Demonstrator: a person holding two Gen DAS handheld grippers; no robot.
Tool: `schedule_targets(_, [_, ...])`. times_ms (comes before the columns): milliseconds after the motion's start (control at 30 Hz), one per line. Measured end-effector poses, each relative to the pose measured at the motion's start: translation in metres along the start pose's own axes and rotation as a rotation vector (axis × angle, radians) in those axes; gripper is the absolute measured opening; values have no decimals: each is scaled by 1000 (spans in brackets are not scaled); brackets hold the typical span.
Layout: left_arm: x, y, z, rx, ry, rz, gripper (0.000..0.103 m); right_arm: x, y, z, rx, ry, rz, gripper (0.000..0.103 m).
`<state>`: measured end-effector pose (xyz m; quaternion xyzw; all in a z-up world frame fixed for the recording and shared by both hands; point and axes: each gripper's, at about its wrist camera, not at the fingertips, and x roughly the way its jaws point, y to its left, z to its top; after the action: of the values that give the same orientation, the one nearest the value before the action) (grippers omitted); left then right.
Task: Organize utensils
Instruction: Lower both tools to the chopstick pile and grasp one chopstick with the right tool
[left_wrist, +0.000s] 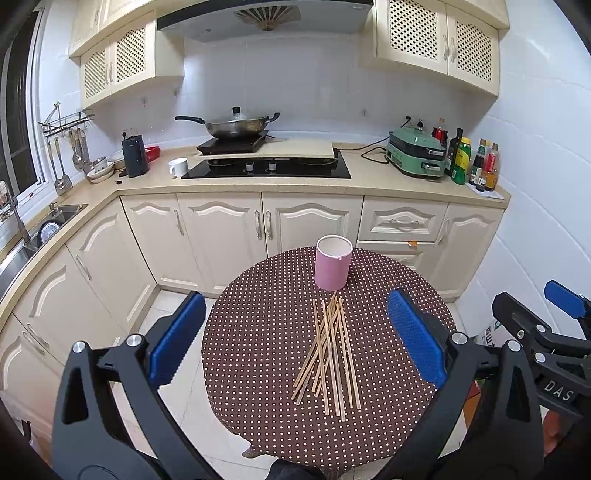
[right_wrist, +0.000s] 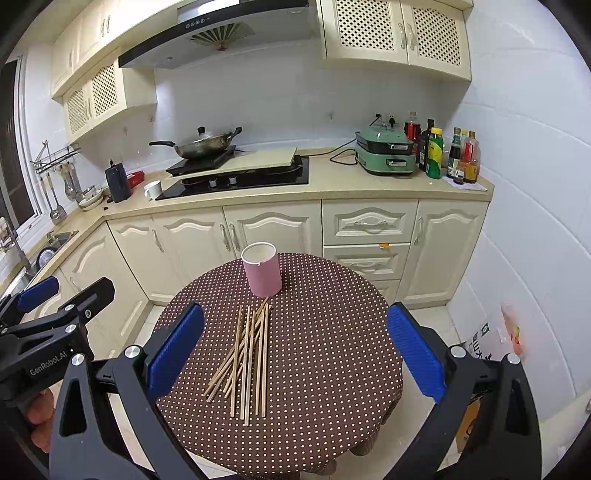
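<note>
Wooden chopsticks lie loose beside a pink cup; "GenRobot.AI" left claw and "DAS" right claw gape wide.

Wooden chopsticks on dotted tablecloth

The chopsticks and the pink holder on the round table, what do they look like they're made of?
The chopsticks look like bamboo or pale wood: thin, straight, tan sticks with a matte, unpainted surface. The pink holder could be ceramic or plastic; its smooth, even pink wall and plain white inside don't settle which. Both rest on a brown polka-dot tablecloth, seemingly fabric, since it drapes over the table edge.
</note>
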<state>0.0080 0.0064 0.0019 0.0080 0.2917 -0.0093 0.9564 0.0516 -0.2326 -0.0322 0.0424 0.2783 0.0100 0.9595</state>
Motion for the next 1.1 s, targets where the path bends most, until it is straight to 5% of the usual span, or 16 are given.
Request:
schedule_targets(400, [37, 7, -9, -6, 130, -30, 97, 31, 6, -9, -14, 115, -7, 95])
schedule_targets(1100, [162, 23, -41, -36, 509, -101, 87, 143, 7, -34, 111, 491, 2, 95])
